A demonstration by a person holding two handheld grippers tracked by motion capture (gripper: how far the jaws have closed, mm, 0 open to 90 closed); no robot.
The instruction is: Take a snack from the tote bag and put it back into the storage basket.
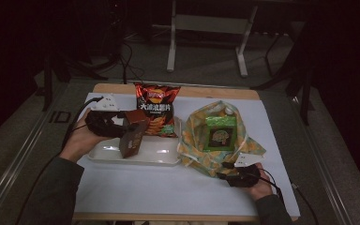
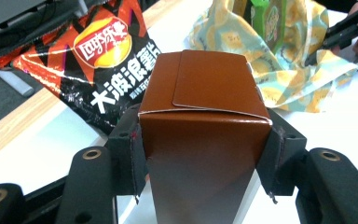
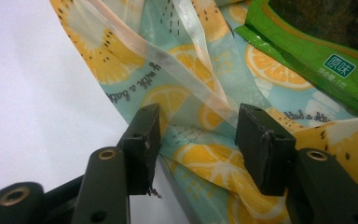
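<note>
Matte black fingers (image 3: 265,144) with brass-ringed rivets, grey three-cornered top plates, trailing black cables, dark sleeves.

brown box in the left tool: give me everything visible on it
The brown box is a tall, narrow carton of glossy brown card, plain on the faces shown, with no print visible. Its top is shut by a tucked flap with rounded corners, and a thin pale edge shows along the top fold. The left tool clamps it, one black pad on each side wall. In the high view it stands tilted over the white tray, in front of the red chip bag; whether its base touches the tray cannot be told.
</note>
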